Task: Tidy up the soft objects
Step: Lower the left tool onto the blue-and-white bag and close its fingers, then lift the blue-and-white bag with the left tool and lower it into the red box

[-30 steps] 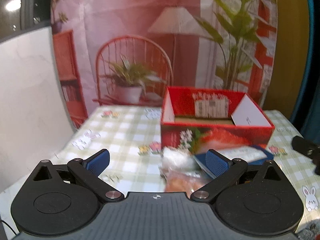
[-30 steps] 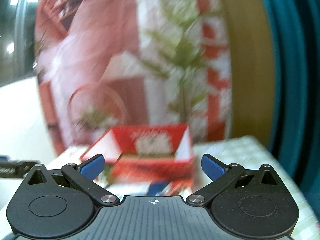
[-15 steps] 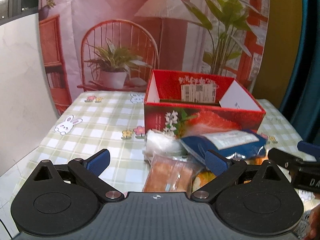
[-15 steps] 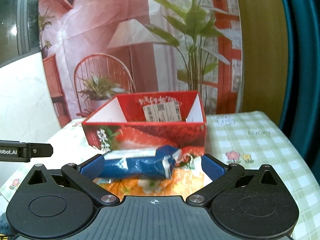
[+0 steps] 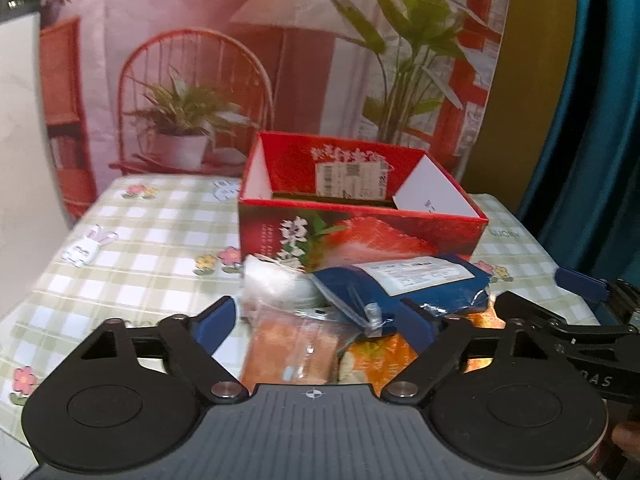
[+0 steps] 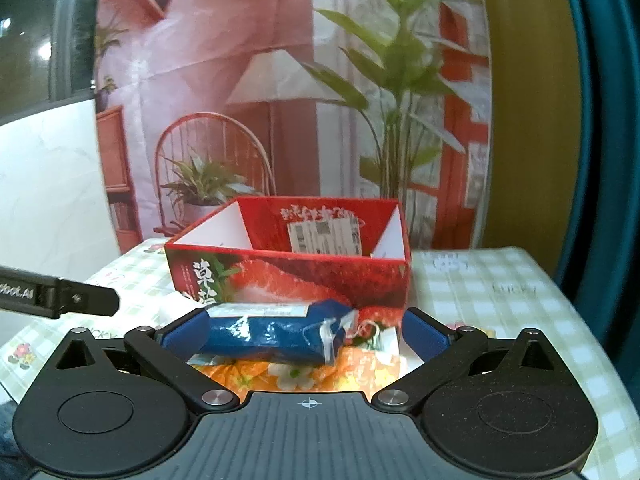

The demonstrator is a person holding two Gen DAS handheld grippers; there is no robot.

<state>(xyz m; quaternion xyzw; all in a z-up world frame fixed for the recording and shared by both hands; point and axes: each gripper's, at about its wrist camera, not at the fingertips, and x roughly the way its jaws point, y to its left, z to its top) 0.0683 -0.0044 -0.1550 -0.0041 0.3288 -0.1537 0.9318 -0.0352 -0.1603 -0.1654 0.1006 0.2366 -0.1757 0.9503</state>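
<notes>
Looking at the pile in front of the red box (image 5: 360,236), the blue pouch (image 6: 272,334) is the obvious first pick. It lies on its side across the top of the heap, low and center in the right wrist view, right up against the box's front wall. My guess is it's light and squishy, with a crinkly, slick film skin, so a pinch across the fat middle should hold better than grabbing the flimsy sealed end at its right, which would probably just fold or slip.

Under it sits an orange floral packet (image 6: 288,374), and in the left wrist view there's also a clear bag of orange stuff (image 5: 296,352) at lower center and a white soft bundle (image 5: 276,280) just left of the blue pouch. All look like low-weight, floppy things that'll sag when lifted.

The right gripper (image 6: 304,334) has its fingers spread wide, one on either side of the blue pouch, not squeezing it as far as I can tell. The left gripper (image 5: 316,324) is spread open too, empty, hanging over the clear bag.

The box is open-topped with nothing visible inside, sitting on a bench (image 5: 152,240) covered in green check cloth, printed backdrop behind.
</notes>
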